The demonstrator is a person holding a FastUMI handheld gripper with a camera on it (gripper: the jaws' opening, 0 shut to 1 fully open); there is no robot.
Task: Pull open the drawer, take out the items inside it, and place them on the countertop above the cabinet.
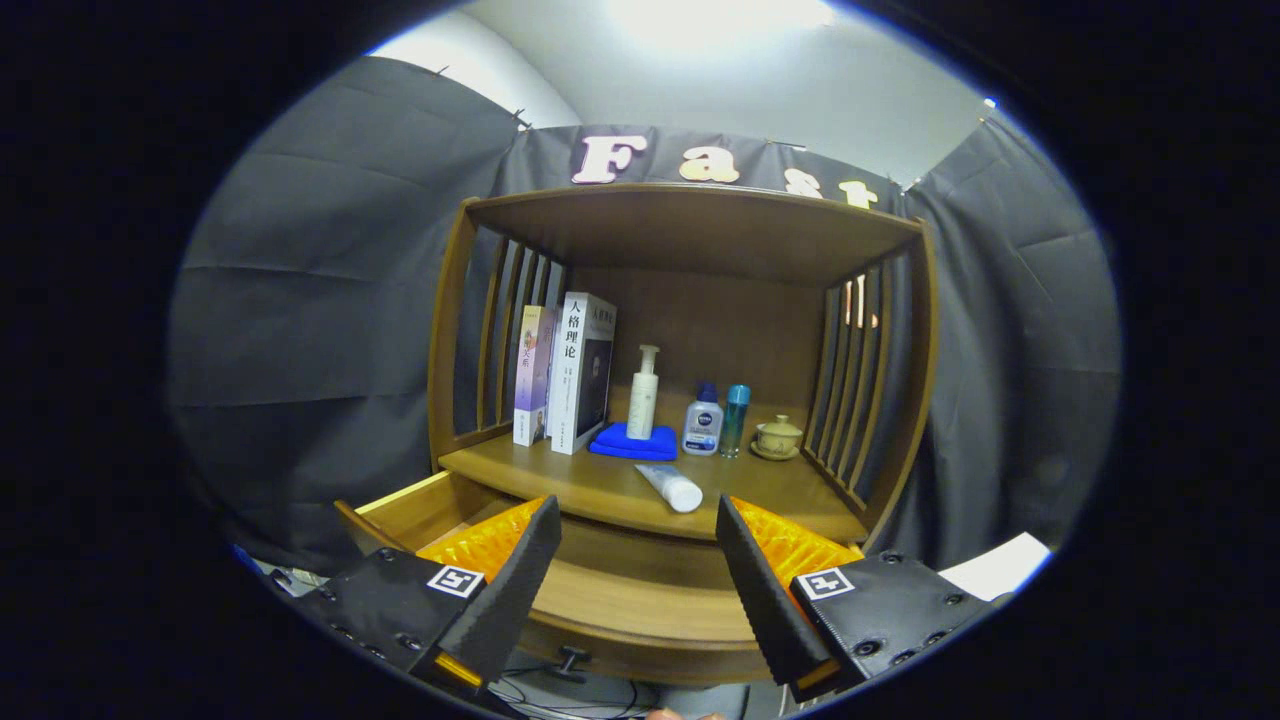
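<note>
The wooden drawer [640, 600] stands pulled out below the cabinet's countertop [600, 485]; what I can see of its inside between the fingers is bare wood. Its small knob [572, 660] sits at the front, low between the fingers. A white tube [670, 487] lies on the countertop near its front edge, just beyond the fingertips. My gripper [637, 522] hovers above the drawer, open, with nothing between its fingers.
On the countertop stand two books [565, 375] at the left, a pump bottle [643, 395] on a blue cloth [632, 442], a white bottle [703, 420], a slim blue bottle [736, 418] and a lidded cup [778, 437]. Slatted side walls and a top shelf [690, 225] enclose it.
</note>
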